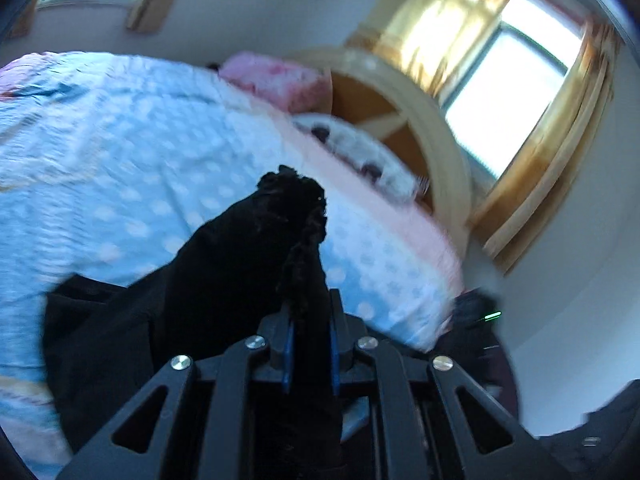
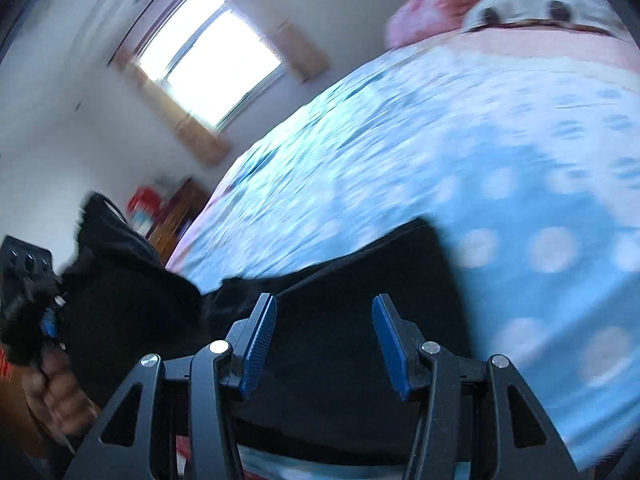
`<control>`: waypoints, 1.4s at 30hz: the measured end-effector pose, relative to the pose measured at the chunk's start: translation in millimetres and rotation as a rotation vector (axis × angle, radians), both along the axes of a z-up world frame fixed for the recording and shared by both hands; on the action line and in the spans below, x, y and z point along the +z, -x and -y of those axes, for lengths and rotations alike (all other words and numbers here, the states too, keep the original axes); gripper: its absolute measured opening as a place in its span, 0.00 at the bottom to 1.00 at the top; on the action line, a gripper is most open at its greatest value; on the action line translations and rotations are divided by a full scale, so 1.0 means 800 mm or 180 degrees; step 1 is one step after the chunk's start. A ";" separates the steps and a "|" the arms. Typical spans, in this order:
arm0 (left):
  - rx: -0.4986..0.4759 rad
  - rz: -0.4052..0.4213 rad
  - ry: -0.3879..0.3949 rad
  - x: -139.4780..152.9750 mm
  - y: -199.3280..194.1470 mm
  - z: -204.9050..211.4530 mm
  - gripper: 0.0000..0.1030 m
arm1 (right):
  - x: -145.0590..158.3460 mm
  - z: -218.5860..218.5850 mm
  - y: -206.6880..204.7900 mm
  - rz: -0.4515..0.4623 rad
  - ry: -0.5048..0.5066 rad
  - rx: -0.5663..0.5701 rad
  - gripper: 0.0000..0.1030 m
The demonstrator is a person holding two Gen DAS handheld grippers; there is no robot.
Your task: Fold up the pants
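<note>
The black pants (image 1: 224, 264) lie partly on a bed with a light blue, white-dotted sheet (image 1: 120, 140). My left gripper (image 1: 311, 320) is shut on a bunched edge of the pants and lifts it above the bed; the cloth hangs down to the left. In the right wrist view my right gripper (image 2: 324, 320) is open and empty, its blue pads (image 2: 260, 344) spread just above the flat part of the pants (image 2: 340, 280). The left gripper (image 2: 48, 320) also shows at the far left there, holding the pants, with the hand below it. Both views are motion-blurred.
Pink and white pillows (image 1: 280, 80) and a wooden headboard (image 1: 420, 120) are at the bed's far end. Windows with yellow curtains (image 1: 520, 92) are behind. The sheet (image 2: 480, 160) spreads to the right. A wooden cabinet (image 2: 172, 216) stands beyond the bed's left side.
</note>
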State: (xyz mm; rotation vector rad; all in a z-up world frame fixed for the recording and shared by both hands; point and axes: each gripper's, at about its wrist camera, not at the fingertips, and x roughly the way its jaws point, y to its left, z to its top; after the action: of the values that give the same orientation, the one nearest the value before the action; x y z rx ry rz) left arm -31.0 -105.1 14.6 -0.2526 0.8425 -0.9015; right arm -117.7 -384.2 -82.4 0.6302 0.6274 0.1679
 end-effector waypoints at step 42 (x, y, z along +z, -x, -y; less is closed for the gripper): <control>0.0875 0.0435 -0.0881 -0.104 0.045 -0.082 0.91 | 0.020 -0.028 0.056 -0.0278 0.0817 0.0969 0.47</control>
State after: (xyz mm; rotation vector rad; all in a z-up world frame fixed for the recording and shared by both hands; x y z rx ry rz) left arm -66.9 -39.3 -68.5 -0.0618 0.7732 -0.5318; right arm -162.7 -361.9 -66.1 0.2927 0.8131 0.3392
